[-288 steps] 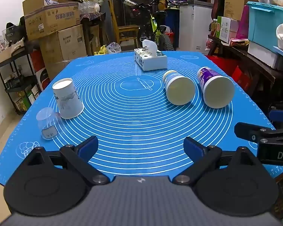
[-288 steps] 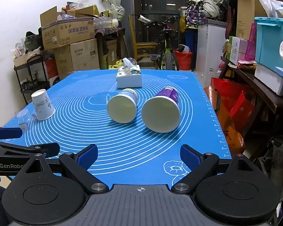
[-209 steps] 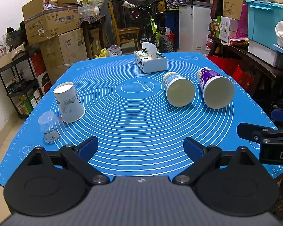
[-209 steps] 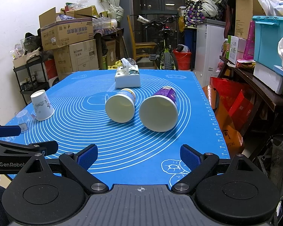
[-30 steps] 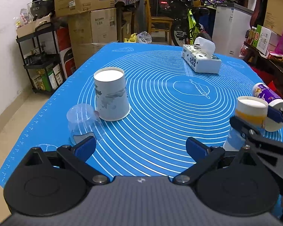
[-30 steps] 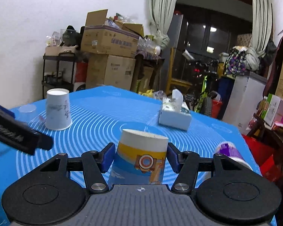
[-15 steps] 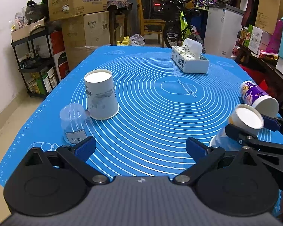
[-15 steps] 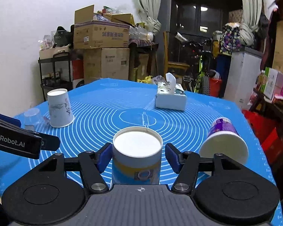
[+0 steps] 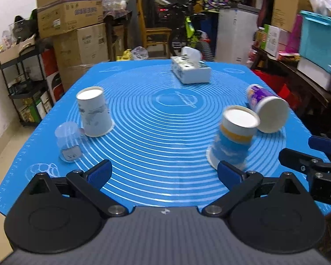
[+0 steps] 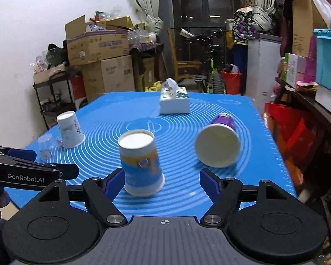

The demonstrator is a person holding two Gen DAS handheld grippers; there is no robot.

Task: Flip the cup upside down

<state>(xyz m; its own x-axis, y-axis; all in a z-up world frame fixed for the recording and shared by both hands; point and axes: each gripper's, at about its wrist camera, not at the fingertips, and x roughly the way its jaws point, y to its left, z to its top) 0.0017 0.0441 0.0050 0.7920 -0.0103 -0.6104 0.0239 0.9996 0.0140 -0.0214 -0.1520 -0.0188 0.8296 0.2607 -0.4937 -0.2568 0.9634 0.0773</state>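
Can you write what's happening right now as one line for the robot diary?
step: release | blue-and-yellow paper cup: upside down on blue mat | right tool: open, cup free | left tool: open | purple paper cup: on its side

Blue-and-yellow paper cup (image 10: 141,162) (image 9: 234,138): upside down, mouth on blue ringed mat (image 10: 176,132), white base up, tilted slightly. Just beside a purple paper cup (image 10: 218,142) lying on its side.
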